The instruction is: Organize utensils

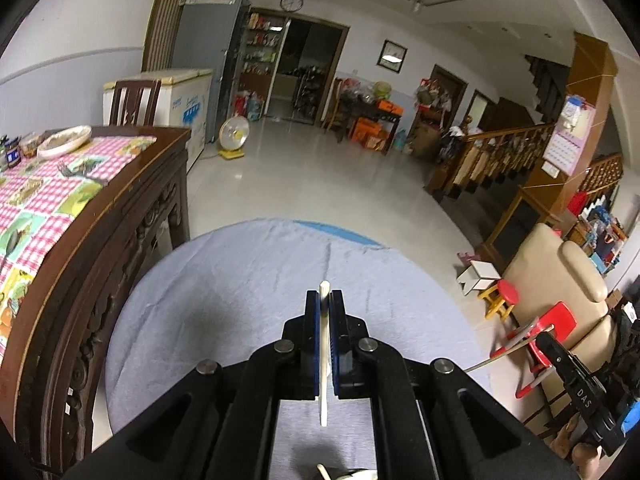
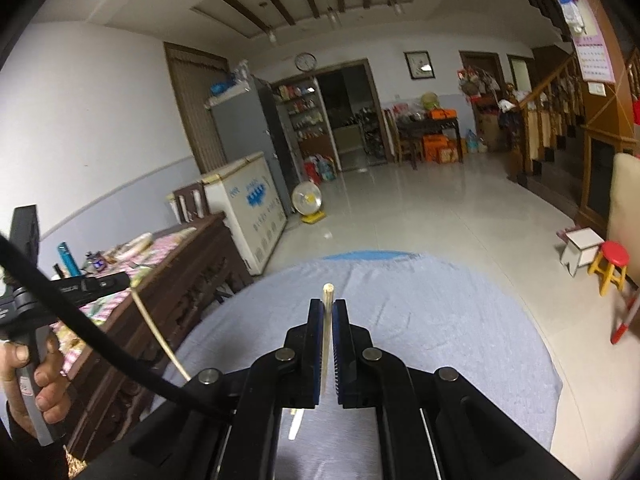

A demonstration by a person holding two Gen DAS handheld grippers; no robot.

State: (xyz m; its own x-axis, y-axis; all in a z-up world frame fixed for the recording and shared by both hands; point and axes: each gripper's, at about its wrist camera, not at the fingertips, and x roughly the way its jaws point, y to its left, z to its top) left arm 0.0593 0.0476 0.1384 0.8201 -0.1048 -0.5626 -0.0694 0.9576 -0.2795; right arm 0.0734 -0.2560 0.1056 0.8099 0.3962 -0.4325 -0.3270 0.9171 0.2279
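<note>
left gripper [image 1: 324, 304]: clamped on pale chopstick [image 1: 323, 360], long axis along fingers, tip poking far | right gripper [image 2: 328, 312]: clamped on other chopstick [image 2: 327, 328], same line | both up over grey cloth [image 1: 240, 280], no holder visible
</note>
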